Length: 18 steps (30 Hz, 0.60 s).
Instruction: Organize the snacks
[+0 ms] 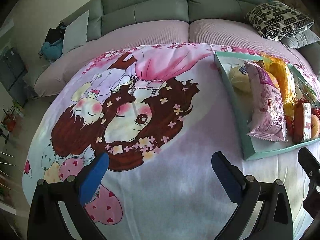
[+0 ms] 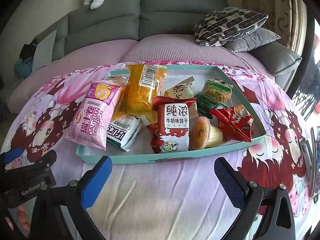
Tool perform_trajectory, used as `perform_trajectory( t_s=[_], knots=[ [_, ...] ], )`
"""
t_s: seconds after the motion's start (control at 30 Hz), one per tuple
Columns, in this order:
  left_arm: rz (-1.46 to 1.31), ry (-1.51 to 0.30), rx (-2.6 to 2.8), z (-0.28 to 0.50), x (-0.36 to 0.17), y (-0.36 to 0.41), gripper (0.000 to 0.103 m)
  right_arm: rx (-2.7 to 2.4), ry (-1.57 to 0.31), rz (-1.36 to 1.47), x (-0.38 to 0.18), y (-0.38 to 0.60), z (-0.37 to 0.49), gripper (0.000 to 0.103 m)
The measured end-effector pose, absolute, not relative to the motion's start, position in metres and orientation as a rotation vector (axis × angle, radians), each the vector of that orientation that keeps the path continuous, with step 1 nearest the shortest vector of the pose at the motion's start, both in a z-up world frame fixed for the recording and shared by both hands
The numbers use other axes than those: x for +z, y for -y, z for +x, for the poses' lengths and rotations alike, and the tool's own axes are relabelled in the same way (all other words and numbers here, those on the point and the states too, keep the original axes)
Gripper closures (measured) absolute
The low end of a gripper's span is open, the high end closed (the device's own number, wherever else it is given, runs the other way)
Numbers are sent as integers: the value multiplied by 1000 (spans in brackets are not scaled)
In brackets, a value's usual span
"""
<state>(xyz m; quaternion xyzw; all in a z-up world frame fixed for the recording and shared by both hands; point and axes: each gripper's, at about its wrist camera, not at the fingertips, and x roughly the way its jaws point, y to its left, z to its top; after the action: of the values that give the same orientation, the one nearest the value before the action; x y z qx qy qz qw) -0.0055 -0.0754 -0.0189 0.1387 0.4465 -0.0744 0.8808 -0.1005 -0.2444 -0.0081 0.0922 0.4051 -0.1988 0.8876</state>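
A shallow teal cardboard tray sits on a cartoon-printed pink cloth, filled with wrapped snacks. A pink Swiss-roll packet leans over the tray's near left rim, beside a tall yellow cellophane pack. A red milk-biscuit packet lies at the near middle, with a round orange-lidded jelly cup just to its right. The right gripper hovers near the tray, blue-padded fingers spread and empty. The left gripper hangs left of the tray, likewise spread apart.
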Motion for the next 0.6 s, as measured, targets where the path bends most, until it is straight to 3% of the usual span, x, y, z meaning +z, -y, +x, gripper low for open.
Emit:
perform_trajectory(
  t_s=[0.6],
  knots=[
    [267,-962,-165,-1,-23,73,1,-413,-856,167,-11,240,-97,0]
  ],
)
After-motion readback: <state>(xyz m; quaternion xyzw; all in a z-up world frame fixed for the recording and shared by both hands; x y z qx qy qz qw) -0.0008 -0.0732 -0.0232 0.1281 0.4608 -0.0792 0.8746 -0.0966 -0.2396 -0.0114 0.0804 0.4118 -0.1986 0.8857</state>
